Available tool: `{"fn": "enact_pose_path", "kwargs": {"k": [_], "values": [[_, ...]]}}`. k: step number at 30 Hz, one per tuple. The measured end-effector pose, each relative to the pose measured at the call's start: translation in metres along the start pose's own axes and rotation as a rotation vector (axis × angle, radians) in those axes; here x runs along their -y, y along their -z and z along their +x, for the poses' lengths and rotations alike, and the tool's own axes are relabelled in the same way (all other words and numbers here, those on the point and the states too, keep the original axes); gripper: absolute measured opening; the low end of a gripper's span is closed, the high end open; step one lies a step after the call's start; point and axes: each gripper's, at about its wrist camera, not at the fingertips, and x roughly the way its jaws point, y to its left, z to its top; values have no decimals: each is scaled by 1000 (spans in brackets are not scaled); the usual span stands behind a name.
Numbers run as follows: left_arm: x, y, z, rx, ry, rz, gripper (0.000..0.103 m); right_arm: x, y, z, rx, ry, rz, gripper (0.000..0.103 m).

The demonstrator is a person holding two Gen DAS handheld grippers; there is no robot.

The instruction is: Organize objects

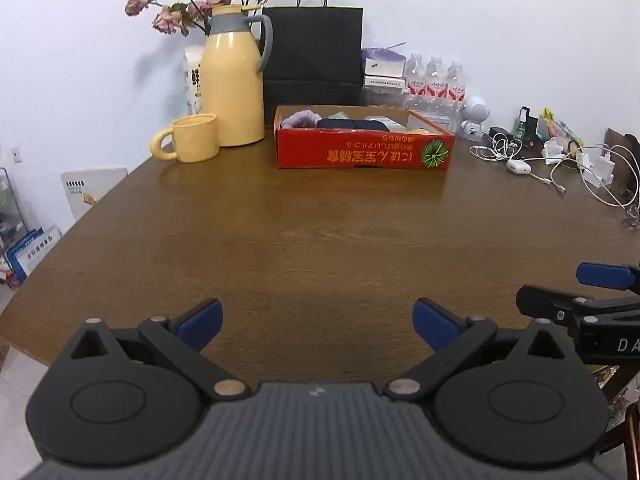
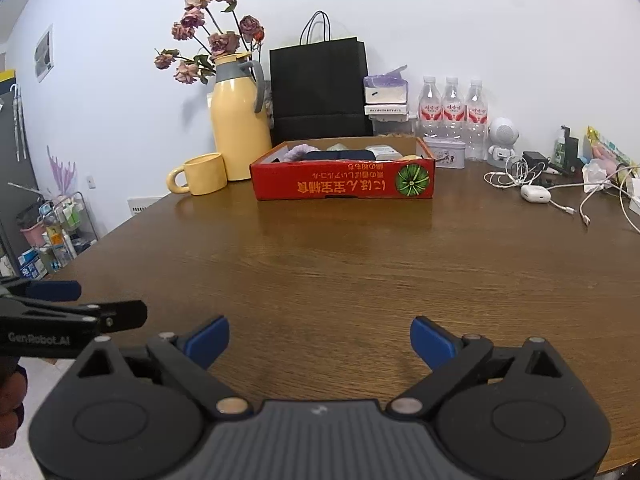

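Both claws, left claw (image 1: 316, 322) and right claw (image 2: 320, 342), gape empty at frame bottom; reaching the red box (image 2: 342, 178) seems next.

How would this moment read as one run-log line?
left gripper: open, empty | right gripper: open, empty | red cardboard box: holds items, far side of brown wooden table

Before me spreads a brown wooden table (image 2: 360, 264), its grain glossy under soft, even light. Behind it stands a plain white wall (image 2: 480, 20), meeting a second wall at my left where a small picture (image 2: 43, 54) hangs and a purple floral decal (image 2: 60, 170) sits lower down. Beneath those, a wire rack (image 2: 60, 224) crowded with bottles stands on the pale floor (image 1: 16, 392).
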Motion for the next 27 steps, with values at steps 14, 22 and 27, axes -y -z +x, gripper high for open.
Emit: {"fn": "enact_pose_path", "kwargs": {"k": [14, 22, 27], "values": [[1, 3, -2, 4, 11, 13, 103, 2, 7, 5, -26, 52, 7, 98], [2, 4, -2, 0, 13, 17, 103, 2, 9, 5, -31, 47, 0, 98], [3, 4, -2, -1, 13, 18, 103, 2, 9, 5, -28, 50, 1, 98]]}}
